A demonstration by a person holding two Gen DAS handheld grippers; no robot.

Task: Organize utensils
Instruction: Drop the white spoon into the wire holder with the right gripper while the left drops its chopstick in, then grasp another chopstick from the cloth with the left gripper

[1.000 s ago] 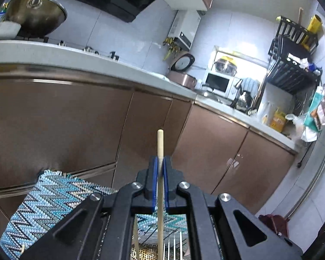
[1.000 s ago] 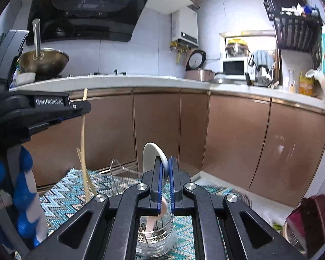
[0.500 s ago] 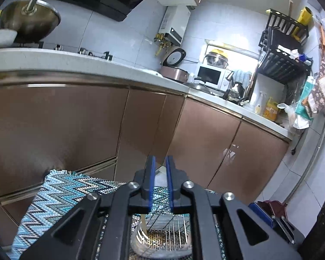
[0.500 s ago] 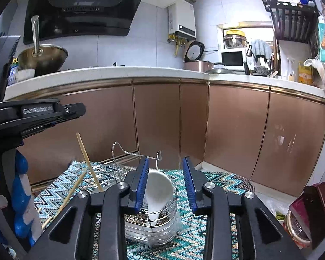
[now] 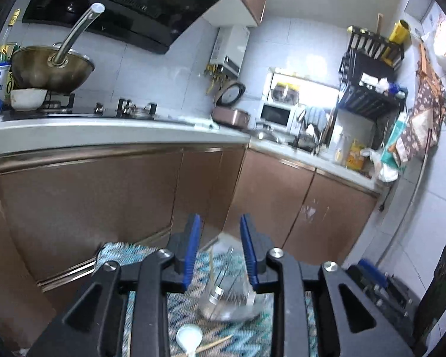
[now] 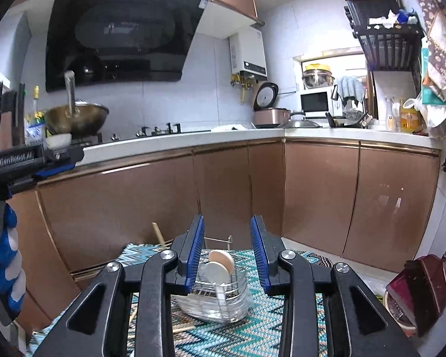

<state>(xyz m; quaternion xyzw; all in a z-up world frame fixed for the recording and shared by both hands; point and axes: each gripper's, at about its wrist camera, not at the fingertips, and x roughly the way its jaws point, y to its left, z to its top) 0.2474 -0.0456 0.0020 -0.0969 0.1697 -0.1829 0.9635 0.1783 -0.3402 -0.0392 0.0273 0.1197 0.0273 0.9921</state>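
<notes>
Copper-brown cabinet fronts (image 5: 86,205) under a pale stone counter fill the background of your left wrist view. Your left gripper (image 5: 220,250) hangs above a zigzag-patterned teal woven mat (image 5: 240,336); its blue-padded jaws are opening, with nothing pinched between them. Past the jaws, blurred, a wire utensil caddy on a clear plastic base (image 5: 232,300) stands on the mat with a pale wooden chopstick (image 5: 211,267) upright in it. Nearer the camera, a white ceramic spoon (image 5: 189,337) and a second thin wooden stick (image 5: 215,343) lie flat on the mat, outside the caddy.

Right wrist view: same cabinets, counter with a brass-coloured wok (image 6: 77,119) on the stove, black range hood (image 6: 119,32) above. Your right gripper (image 6: 227,253) is released, jaws apart, gripping nothing. Seen between the jaws, well below them, the caddy (image 6: 214,297) holds two spoons, one white (image 6: 215,272) and one tan (image 6: 221,260), bowls up. A chopstick (image 6: 159,233) leans out at the caddy's left. Your left gripper (image 6: 56,163) enters at the left edge, held by a hand in a blue-and-white glove (image 6: 10,267).
</notes>
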